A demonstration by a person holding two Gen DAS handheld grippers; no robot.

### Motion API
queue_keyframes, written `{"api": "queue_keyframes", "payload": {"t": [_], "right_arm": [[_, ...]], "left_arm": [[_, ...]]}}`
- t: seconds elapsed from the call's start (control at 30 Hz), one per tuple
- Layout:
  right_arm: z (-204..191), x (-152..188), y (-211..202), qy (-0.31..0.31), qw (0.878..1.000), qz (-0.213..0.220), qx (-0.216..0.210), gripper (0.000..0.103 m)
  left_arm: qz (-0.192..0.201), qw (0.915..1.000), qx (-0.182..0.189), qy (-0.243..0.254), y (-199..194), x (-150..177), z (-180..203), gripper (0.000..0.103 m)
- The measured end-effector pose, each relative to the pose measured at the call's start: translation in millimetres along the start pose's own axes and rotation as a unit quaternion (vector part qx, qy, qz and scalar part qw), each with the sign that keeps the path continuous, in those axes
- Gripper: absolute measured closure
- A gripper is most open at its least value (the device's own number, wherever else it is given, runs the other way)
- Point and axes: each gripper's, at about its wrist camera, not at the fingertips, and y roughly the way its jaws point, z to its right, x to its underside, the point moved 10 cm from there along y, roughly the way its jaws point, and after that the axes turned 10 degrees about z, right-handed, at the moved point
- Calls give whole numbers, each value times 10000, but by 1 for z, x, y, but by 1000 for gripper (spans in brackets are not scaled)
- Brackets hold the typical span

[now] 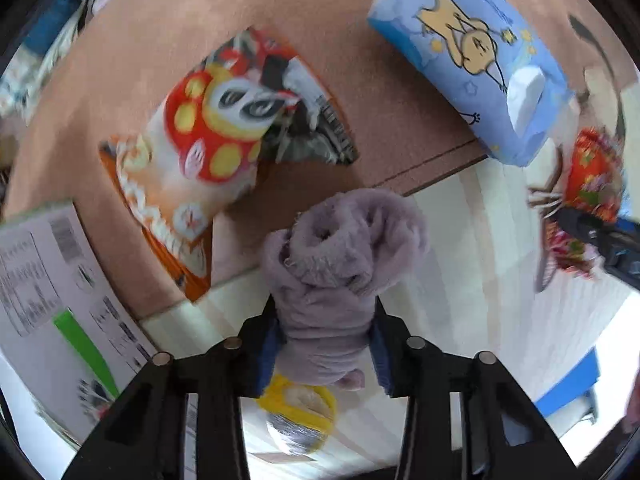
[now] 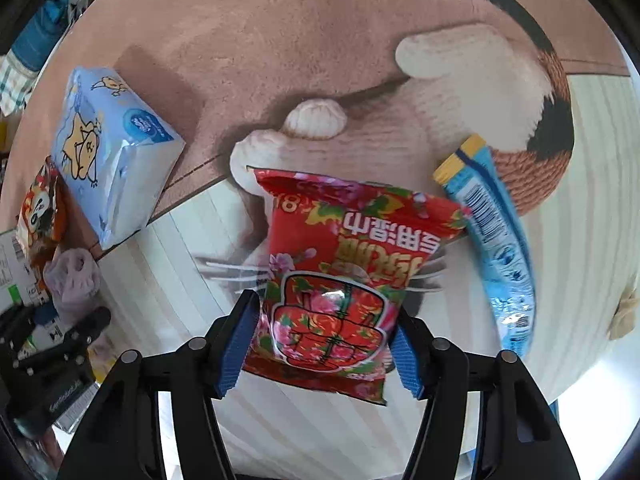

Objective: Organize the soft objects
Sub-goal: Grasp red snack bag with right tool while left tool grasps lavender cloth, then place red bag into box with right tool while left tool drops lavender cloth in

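Observation:
My left gripper (image 1: 326, 332) is shut on a rolled lilac fleece cloth (image 1: 340, 264) and holds it above the rug; the cloth also shows in the right wrist view (image 2: 74, 276). My right gripper (image 2: 326, 340) is shut on a red flowered wet-wipes pack (image 2: 340, 280), held above the rug; the pack also shows in the left wrist view (image 1: 588, 176). A blue tissue pack with a yellow chick print (image 1: 476, 52) (image 2: 112, 160) lies on the brown part of the rug. An orange snack bag with a red mushroom figure (image 1: 208, 152) (image 2: 40, 208) lies to its left.
A blue and yellow snack packet (image 2: 492, 240) lies right of the red pack. A white printed box (image 1: 48, 304) stands at the left. A yellow-lidded item (image 1: 298, 412) lies below the left gripper. The rug (image 2: 280, 40) has a brown and cream animal pattern.

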Motion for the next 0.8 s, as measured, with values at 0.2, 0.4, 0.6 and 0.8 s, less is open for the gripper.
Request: {"api": "queue_keyframes", "payload": {"t": [0.2,0.4,0.6,0.8], "right_arm": [[-3,8,-8,60,9995,294,-91,55],[-49,39,-60,-404,9954,701,-514,56],[-155,86,-129,-1279,9802,1097,-1041,56],[-282,126,-173,-2074,9611,1122,-1437,56]], "left_arm": [[383,9972,266,-592,-24,20,-14,67],[1047,9874,707,-949,-87,26,-43,67],[1681,9713,938,-1398,-169,53,-110,67],[1852,9556,748,-2166,-198,96,-228,67]]}}
